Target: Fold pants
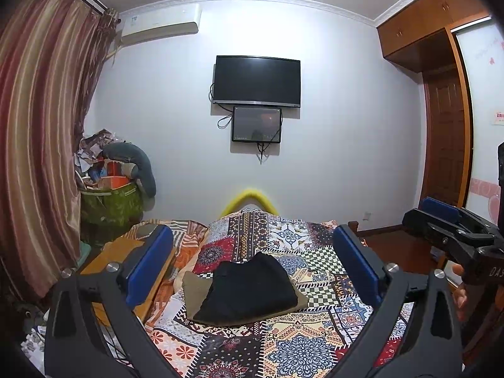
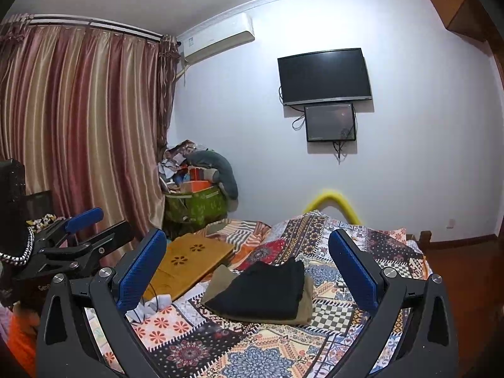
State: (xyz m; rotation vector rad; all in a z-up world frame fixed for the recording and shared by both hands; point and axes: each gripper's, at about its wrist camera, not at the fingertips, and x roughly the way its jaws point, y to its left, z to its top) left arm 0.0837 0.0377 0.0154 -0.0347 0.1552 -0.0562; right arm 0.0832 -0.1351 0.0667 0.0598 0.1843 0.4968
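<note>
The black pants (image 1: 249, 286) lie folded in a neat stack on a tan garment (image 1: 192, 286) in the middle of the patterned bedspread (image 1: 299, 346). The left gripper (image 1: 252, 258) and the right gripper (image 2: 249, 267) hang above, jaws spread wide and empty (nothing touched). The folding looks finished; next would likely be fetching another pair.

This is a bedroom in a home. It has a bed (image 1: 283, 340) with a colorful blanket, long curtains (image 2: 78, 132), and a TV (image 1: 256, 80) on the wall.
</note>
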